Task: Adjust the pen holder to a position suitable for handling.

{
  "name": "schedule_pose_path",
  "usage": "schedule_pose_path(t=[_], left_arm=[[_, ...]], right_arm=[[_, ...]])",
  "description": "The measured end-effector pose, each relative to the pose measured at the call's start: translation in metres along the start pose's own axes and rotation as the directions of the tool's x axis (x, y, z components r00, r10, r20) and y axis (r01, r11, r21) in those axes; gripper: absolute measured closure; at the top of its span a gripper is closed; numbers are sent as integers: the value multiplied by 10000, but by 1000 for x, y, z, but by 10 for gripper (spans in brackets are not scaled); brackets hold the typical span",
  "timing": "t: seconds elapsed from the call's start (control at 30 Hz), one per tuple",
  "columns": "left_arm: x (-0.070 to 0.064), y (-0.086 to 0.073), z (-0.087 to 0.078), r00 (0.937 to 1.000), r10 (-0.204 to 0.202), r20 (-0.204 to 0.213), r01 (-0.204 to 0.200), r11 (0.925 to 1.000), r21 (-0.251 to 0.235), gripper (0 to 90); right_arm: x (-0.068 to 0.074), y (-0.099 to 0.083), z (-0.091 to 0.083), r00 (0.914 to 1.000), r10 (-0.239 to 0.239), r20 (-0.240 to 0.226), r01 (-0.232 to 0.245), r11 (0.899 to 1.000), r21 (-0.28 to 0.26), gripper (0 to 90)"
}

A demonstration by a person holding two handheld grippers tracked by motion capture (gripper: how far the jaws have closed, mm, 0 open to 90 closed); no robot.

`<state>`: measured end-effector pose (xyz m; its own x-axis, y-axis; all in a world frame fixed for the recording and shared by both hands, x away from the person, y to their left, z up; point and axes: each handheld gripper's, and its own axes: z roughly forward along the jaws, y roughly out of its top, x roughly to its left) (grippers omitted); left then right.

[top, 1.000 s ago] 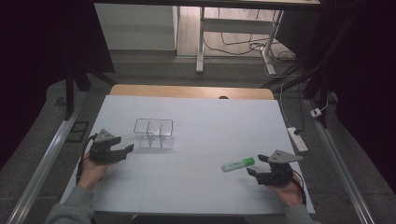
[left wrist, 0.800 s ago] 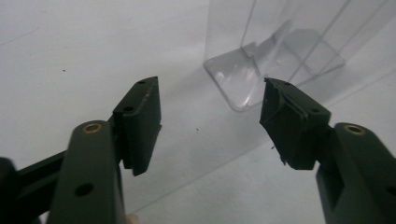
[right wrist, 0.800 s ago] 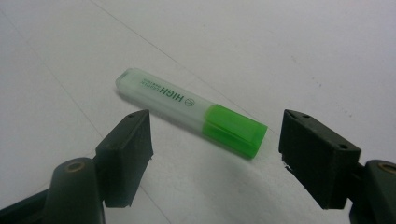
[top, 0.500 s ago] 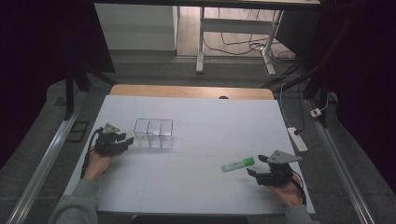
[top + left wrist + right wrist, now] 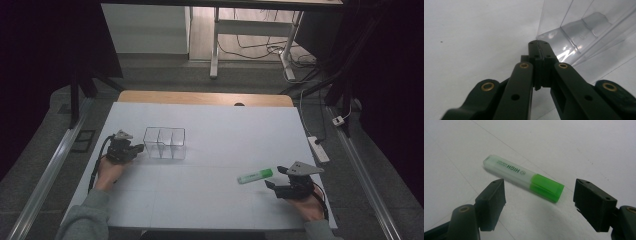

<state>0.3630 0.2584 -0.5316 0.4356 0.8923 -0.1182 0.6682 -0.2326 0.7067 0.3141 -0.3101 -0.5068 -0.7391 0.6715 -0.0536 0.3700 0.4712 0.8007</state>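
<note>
Highlighter [image 5: 255, 175] lies flat on the white table [image 5: 210, 200], right-of-centre, just ahead and to the left of our right gripper [image 5: 274, 179]. In the right gripper view the green highlighter [image 5: 524, 180] sits just beyond the gap between the jaws, which are spread wide and hold nothing. Its long axis runs roughly across that gap, slightly skewed, green cap end toward the right-hand jaw, pale body toward the left-hand one. So closing as-is would meet the ends, not the sides; we judge the gripper needs a turn, or a grab across the barrel, plus a short advance.

Our left gripper [image 5: 131, 148] is well apart from the pen, over at the clear three-compartment organiser [image 5: 164, 143]. In the left gripper view its jaws are pressed together, nothing between them, tip [image 5: 539, 44] at or just beside the organiser's [image 5: 584, 27] clear wall; contact unclear. Right gripper is clearly the nearer one for the pickup. All three compartments look empty.
</note>
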Motion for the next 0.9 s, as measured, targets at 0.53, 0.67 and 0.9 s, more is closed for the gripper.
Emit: schedule_pose_path(t=[0.53, 0.67, 0.9], left_arm=[[-7, 1, 6, 9996, 182, 227, -186, 9997, 178, 891], [-8, 1, 7, 9997, 157, 186, -161, 9996, 214, 891], [-11, 2, 8, 9996, 130, 265, -136, 9997, 218, 891]], right_arm=[[0, -1, -1, 10000, 33, 89, -33, 10000, 73, 258], [0, -1, -1, 9998, 11, 209, -12, 10000, 89, 258], [0, -1, 1, 9998, 24, 172, -26, 9999, 129, 258]])
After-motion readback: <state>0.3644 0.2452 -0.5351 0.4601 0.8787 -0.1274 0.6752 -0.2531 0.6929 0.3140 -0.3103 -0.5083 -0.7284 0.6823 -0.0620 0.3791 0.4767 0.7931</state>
